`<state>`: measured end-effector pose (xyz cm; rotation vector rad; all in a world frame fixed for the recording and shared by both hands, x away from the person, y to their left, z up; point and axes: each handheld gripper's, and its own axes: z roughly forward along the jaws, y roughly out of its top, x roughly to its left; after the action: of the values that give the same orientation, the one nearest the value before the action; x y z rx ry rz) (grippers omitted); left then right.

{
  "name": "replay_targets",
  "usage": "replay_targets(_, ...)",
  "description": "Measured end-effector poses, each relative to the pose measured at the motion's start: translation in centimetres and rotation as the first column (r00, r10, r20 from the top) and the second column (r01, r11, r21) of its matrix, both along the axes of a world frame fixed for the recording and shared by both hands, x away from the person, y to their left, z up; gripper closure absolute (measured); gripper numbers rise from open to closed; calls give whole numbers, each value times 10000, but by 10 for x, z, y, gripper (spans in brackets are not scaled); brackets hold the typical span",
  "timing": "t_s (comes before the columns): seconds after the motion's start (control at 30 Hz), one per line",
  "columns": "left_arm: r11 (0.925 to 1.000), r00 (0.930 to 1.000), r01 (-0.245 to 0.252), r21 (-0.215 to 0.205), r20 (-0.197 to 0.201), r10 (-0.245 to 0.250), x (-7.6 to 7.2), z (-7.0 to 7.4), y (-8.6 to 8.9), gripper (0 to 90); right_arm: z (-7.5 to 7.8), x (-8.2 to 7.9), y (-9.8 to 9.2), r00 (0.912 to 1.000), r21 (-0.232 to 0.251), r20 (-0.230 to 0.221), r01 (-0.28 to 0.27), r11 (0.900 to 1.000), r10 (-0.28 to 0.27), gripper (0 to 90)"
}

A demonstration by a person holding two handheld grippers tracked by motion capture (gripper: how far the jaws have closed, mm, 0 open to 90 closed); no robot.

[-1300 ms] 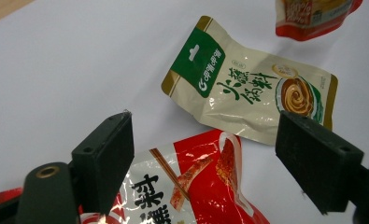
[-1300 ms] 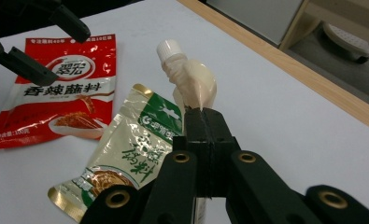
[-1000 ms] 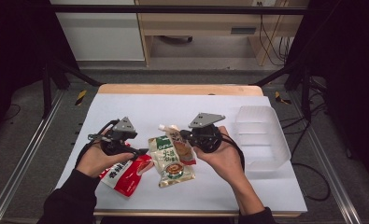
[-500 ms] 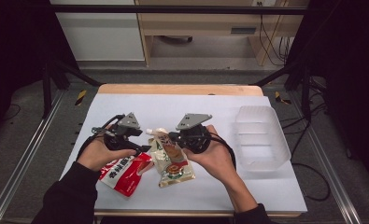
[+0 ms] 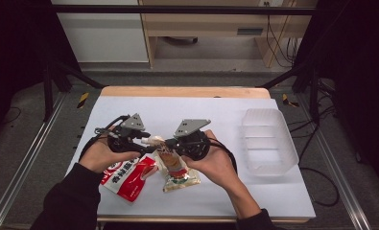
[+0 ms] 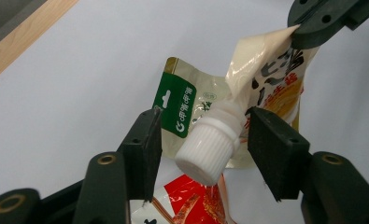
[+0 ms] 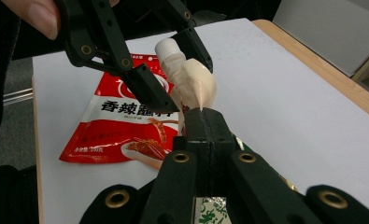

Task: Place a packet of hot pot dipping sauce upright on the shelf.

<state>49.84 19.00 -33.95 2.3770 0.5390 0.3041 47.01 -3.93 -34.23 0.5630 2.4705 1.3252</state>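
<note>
My right gripper (image 7: 204, 116) is shut on the sealed edge of a cream spouted pouch (image 7: 194, 81) and holds it above the table. The pouch's white screw cap (image 6: 205, 149) sits between the jaws of my left gripper (image 6: 203, 140). Those jaws have just been closing. A small gap still shows on each side of the cap, so the pads do not press on it. In the high view the left gripper (image 5: 151, 142) and the right gripper (image 5: 170, 143) meet nose to nose at the middle of the white table (image 5: 216, 115).
A beige packet with a green label (image 5: 177, 170) lies flat under the right hand. A red packet (image 5: 129, 177) lies beside it near the front edge. A clear plastic bin (image 5: 268, 143) stands at the right side of the table.
My right hand has carried the pouch leftward to the left gripper. The left jaws have narrowed around the white cap.
</note>
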Motion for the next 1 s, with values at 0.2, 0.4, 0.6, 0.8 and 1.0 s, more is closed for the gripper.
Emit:
replay_targets(0.2, 9998, 9995, 92, -162, -304, -97, 4, 0, 4, 585, -2, 1, 4, 10000, 88, -87, -26, 10000, 27, 900)
replay_targets(0.4, 9999, 9986, 88, -130, -528, -95, 4, 0, 6, 649, -4, 3, 6, 9999, 117, -132, -34, 9999, 36, 900)
replay_targets(0.6, 9997, 9978, 243, 82, -614, -237, 4, 6, 1, 703, -5, 5, 3, 9996, -57, 15, 292, 9996, -292, 900)
replay_targets(0.8, 9987, 9985, 309, 410, -466, -289, 5, 15, -10, 715, -4, 6, -1, 9988, -129, 45, 490, 9987, -489, 900)
replay_targets(1.0, 9973, 9977, 535, 512, -449, -512, 4, 22, -19, 724, -4, 6, -8, 9984, -229, -15, 573, 9981, -573, 895)
